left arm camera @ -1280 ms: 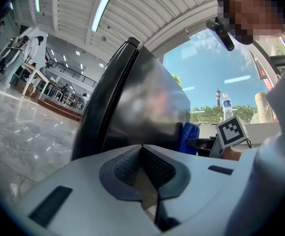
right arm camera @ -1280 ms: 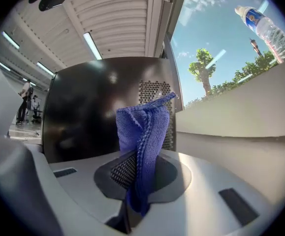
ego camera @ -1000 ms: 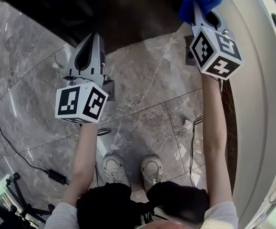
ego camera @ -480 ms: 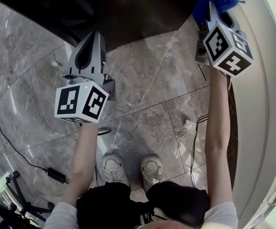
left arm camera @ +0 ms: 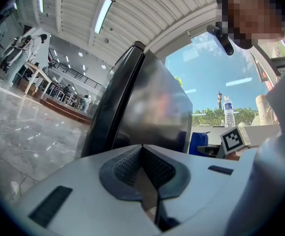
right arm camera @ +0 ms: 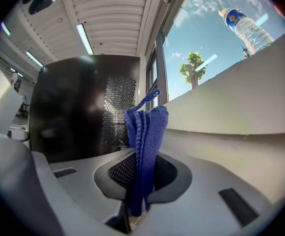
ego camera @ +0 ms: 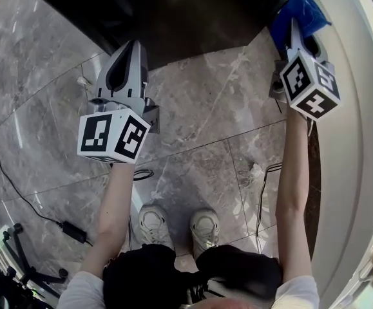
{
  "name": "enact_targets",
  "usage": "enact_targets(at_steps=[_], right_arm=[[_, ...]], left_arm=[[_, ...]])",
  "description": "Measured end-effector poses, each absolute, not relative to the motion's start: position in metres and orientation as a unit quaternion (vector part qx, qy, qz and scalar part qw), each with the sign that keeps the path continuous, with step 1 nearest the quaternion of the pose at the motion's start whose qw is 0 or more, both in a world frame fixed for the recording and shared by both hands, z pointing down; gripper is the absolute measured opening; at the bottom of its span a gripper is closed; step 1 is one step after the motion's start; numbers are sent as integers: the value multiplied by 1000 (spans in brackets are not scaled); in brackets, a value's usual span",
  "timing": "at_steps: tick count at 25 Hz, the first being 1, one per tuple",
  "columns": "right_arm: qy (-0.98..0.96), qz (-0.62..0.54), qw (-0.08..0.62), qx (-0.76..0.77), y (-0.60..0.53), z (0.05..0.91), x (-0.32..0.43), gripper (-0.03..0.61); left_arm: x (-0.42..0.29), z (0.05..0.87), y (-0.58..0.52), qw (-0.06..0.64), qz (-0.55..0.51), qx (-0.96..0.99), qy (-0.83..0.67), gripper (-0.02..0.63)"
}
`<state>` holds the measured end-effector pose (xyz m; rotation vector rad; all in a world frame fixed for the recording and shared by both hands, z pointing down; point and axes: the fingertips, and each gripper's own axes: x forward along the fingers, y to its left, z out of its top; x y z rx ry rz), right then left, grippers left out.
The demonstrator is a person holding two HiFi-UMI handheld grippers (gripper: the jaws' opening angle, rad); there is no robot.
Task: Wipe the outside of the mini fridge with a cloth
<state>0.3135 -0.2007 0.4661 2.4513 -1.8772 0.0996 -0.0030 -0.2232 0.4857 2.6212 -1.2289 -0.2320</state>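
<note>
While a blue cloth (right arm camera: pixel 144 132) is held upright between the clenched jaws of the right gripper (ego camera: pixel 294 36), the black mini fridge (right arm camera: pixel 73 107) stands just ahead of it on a grey marble floor (ego camera: pixel 199 127). A panel of fine mesh (right arm camera: pixel 117 112) is seen on the fridge face nearest the cloth. Whether the cloth already touches the fridge cannot be told. In the head view, the cloth is placed at the fridge's right corner, close beside a pale curved ledge (ego camera: pixel 357 121), on which a water bottle (right arm camera: pixel 245 26) is set. The left gripper (ego camera: pixel 129 45) is held near the fridge front, its jaws pressed together with nothing between them.

Wiping appears barely begun, if at all. Only a narrow fold of cloth is pinched, so it could be dragged out by friction against the fridge. A loose loop at the cloth's top might be snagged on the mesh. In the tight gap, the ledge could be knocked by the gripper. Cables (ego camera: pixel 19 198) are trailed across the floor and could be tripped over.
</note>
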Motion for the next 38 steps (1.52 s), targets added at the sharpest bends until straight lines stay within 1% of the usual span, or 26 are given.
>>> enact_targets(at_steps=[3, 7, 13, 18, 22, 25, 29, 38], right_arm=[[-628, 57, 6, 776, -190, 480, 283, 61], [-676, 81, -18, 732, -196, 482, 224, 61], [-768, 73, 0, 636, -205, 484, 108, 61], [-814, 87, -9, 574, -216, 487, 24, 61], [-842, 88, -2, 532, -226, 494, -29, 61], [-849, 85, 7, 521, -234, 498, -47, 61], [-847, 79, 14, 526, -241, 497, -49, 61], [-827, 44, 31, 559, -238, 495, -11, 61]], left_arm=[[-12, 497, -223, 136, -81, 891, -426, 3], [-23, 505, -223, 122, -69, 884, -445, 4], [-55, 492, -225, 95, -77, 872, -473, 4], [-95, 490, -230, 93, -81, 857, -500, 4], [-123, 490, -235, 96, -88, 845, -518, 4], [-129, 495, -237, 109, -94, 843, -519, 3], [-125, 498, -238, 113, -94, 843, -517, 4], [-94, 494, -233, 108, -94, 859, -492, 3]])
